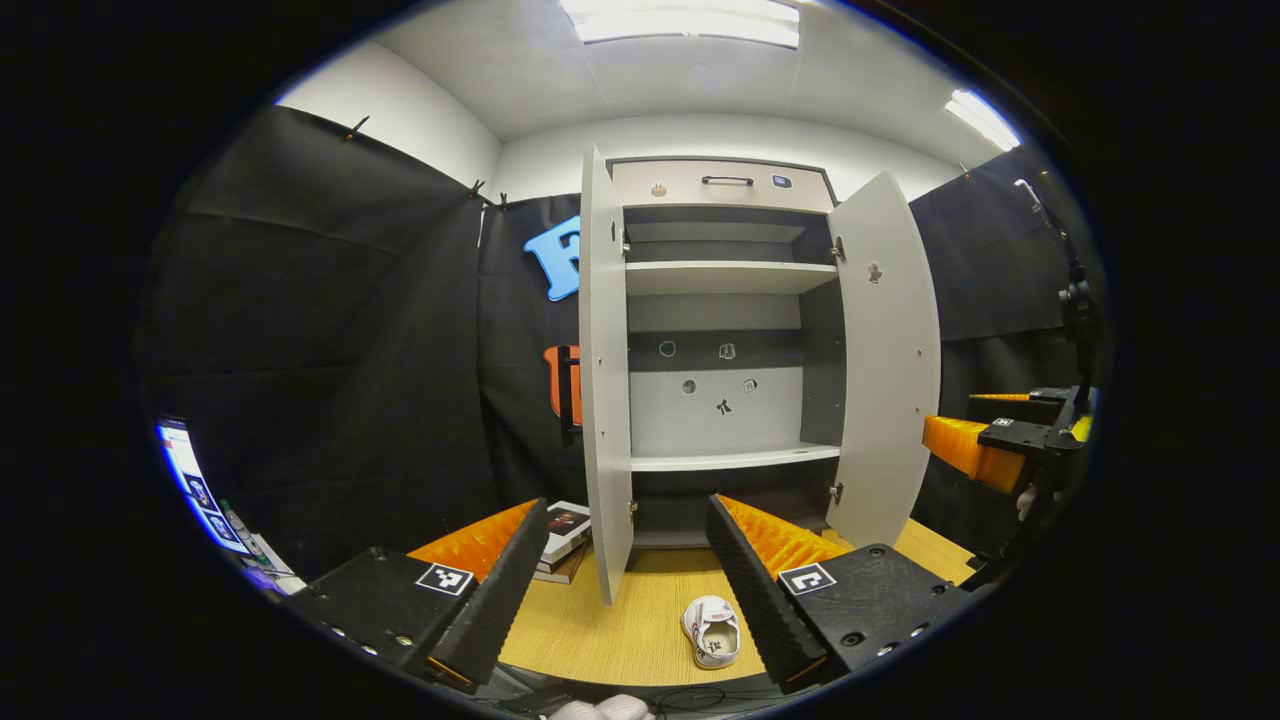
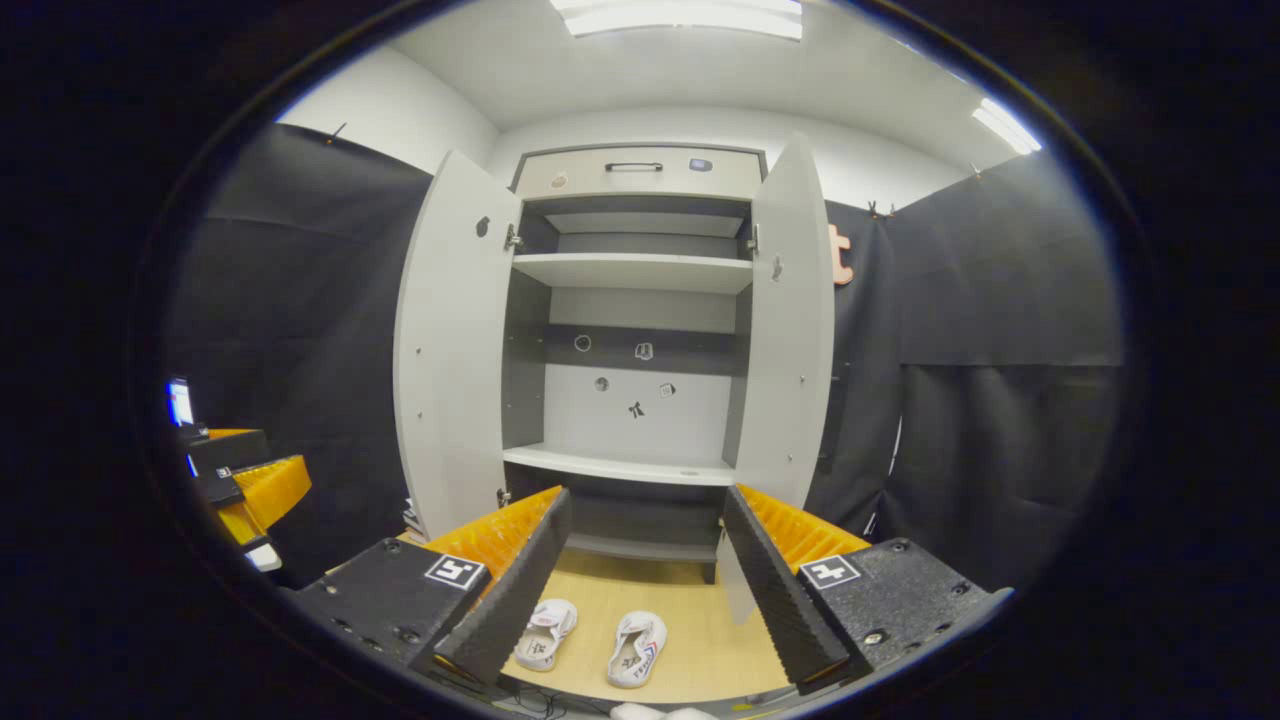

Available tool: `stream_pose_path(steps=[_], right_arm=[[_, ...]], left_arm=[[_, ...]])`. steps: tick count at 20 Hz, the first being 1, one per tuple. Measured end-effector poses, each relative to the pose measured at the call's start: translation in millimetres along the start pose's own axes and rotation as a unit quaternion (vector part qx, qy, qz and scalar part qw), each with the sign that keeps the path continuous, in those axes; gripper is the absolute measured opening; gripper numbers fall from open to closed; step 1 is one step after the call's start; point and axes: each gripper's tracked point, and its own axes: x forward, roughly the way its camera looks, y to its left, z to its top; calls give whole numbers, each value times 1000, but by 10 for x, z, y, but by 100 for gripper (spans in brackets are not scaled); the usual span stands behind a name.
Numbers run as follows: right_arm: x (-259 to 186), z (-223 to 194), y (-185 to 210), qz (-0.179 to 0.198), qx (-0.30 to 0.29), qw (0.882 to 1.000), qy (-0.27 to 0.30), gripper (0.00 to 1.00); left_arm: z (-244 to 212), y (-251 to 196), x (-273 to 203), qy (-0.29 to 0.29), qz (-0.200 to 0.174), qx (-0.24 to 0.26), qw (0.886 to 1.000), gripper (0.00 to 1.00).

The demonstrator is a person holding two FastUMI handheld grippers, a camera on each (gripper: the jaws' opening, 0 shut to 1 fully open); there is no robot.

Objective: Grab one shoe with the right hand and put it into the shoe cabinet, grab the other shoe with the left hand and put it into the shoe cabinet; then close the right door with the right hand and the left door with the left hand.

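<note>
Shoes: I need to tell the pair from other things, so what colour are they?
White, seen best in the right gripper view: shoes on the table.

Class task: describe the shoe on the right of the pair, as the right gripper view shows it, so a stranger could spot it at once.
Find the tall pale shoe cabinet with both doors open. On the wooden floor before it lie two white shoes; the right shoe lies between the right gripper's fingers, apart from the left shoe, which a finger partly hides.
</note>
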Motion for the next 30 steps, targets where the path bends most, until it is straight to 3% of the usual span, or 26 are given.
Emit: stream_pose_path(steps=[10,15,20,26,27,28,30], right_arm=[[41,-95,-94,-13,-1,1000,7,100],[100,-484,-32,-7,-13,999,51,99],[192,-1352,143,7,-19,990,137,99],[360,-2702,352,17,5,963,269,88],[398,-2876,399,21,11,960,280,83],[462,-3045,416,19,10,956,292,87],[609,-3365,465,22,10,951,309,81]], left_arm=[[-4,-22,24,-3,-5,2,1000,95],[-52,5,26,-1,-7,2,1000,95],[-137,78,-27,8,-5,0,1000,95],[-215,182,-92,19,2,3,1000,95],[-214,206,-101,19,4,3,1000,95],[-220,220,-108,19,6,3,1000,94],[-234,225,-115,23,7,1,1000,95]])
